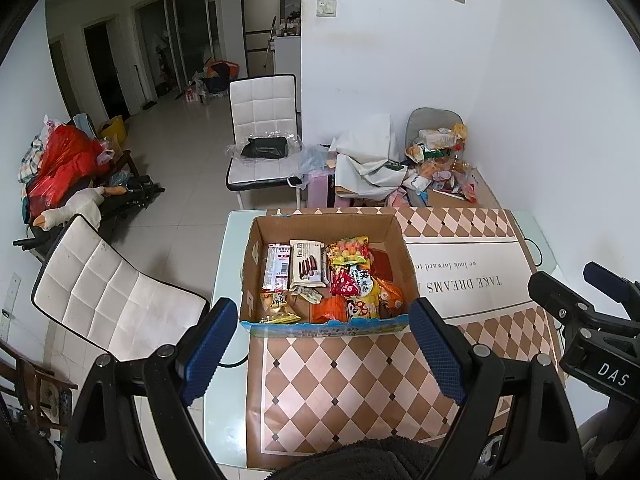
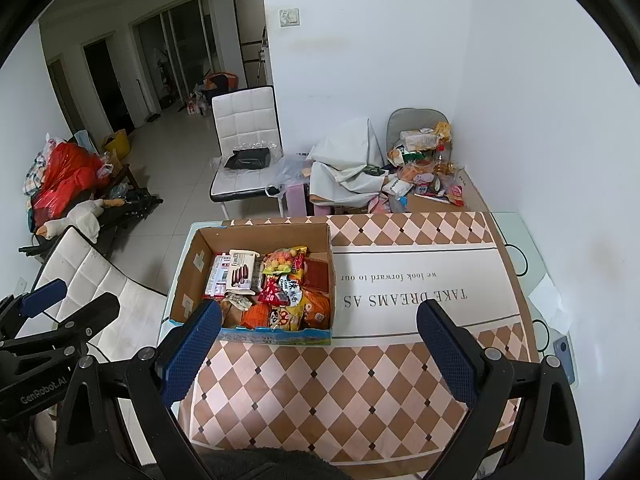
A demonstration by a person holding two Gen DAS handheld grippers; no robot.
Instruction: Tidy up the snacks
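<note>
An open cardboard box (image 1: 256, 240) (image 2: 188, 276) full of snack packets (image 1: 352, 276) (image 2: 280, 280) stands on the checked table mat (image 1: 340, 380) (image 2: 340, 392) at the table's left side. A white Franzzi packet (image 1: 306, 266) (image 2: 240, 272) lies among them. My left gripper (image 1: 324, 344) is open and empty, held above the mat just in front of the box. My right gripper (image 2: 320, 344) is open and empty, in front of the box's right corner. Each gripper shows at the edge of the other's view: the right (image 1: 580, 308), the left (image 2: 60, 312).
A white chair (image 1: 116, 296) (image 2: 92, 276) stands left of the table, another (image 1: 264, 132) (image 2: 244, 148) behind it. A heap of snacks and bags (image 1: 436, 164) (image 2: 424, 160) lies beyond the table's far edge by the wall. Clutter (image 1: 64, 164) sits on the floor at left.
</note>
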